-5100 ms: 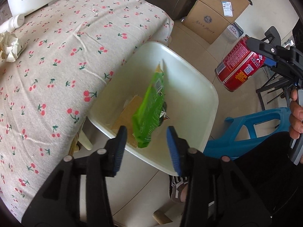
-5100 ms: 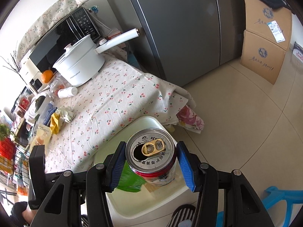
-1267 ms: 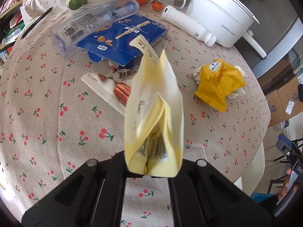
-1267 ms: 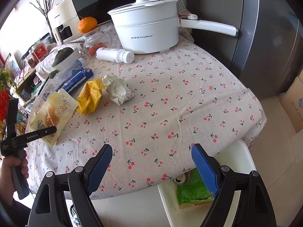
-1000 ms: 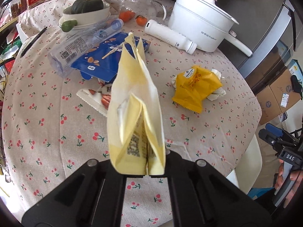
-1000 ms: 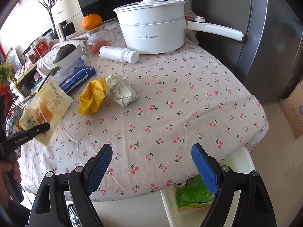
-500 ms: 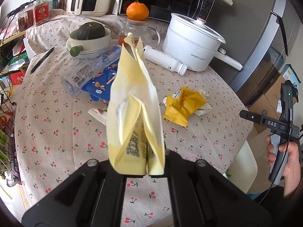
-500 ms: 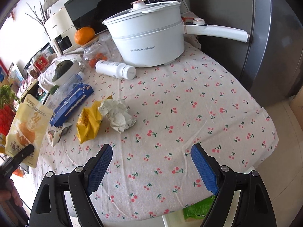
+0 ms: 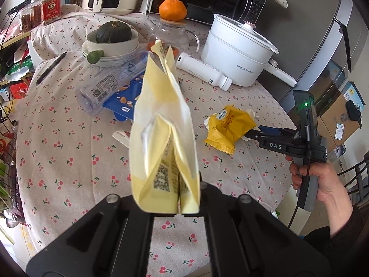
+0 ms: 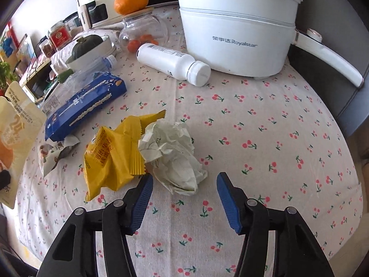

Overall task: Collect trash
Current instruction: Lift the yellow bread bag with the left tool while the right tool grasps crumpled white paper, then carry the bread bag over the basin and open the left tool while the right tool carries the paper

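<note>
The right tool [image 10: 184, 198], jaws just narrowed but touching nothing, hovers before the crumpled paper [image 10: 171, 157] on the desk [image 10: 265, 124]: light, springy, best pinched across its middle. Beyond, the left tool [image 9: 165, 204] is clamped on a pale, limp pouch [image 9: 162, 133].
</note>
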Action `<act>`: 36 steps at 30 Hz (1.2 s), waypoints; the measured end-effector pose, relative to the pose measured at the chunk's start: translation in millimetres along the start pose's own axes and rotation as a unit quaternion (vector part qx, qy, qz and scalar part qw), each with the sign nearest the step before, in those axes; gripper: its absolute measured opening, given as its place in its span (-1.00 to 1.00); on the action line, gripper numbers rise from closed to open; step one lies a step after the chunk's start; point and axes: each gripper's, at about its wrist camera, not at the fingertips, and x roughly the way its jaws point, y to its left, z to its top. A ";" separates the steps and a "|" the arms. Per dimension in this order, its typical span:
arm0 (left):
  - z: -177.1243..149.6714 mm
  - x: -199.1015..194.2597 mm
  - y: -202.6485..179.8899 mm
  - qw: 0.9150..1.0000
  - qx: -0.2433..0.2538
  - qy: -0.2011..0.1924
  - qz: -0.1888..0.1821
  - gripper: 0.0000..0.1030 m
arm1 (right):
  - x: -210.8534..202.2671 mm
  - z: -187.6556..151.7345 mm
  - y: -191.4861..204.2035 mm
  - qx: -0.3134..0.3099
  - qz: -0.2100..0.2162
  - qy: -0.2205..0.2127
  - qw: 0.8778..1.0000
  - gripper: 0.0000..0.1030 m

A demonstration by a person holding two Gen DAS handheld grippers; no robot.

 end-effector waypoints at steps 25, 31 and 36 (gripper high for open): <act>-9.7 11.1 -37.2 1.000 0.023 0.009 -0.002 -0.96 | -106.8 -39.4 -33.4 0.023 -0.034 -0.070 0.997 -0.37; -14.2 7.5 -53.3 0.999 0.034 0.005 -0.012 -0.96 | -130.7 -53.5 -47.4 0.036 -0.037 -0.085 0.995 -0.37; -16.3 6.3 -66.0 0.999 0.047 0.003 -0.019 -0.96 | -149.9 -67.8 -57.9 0.042 -0.038 -0.092 0.994 -0.37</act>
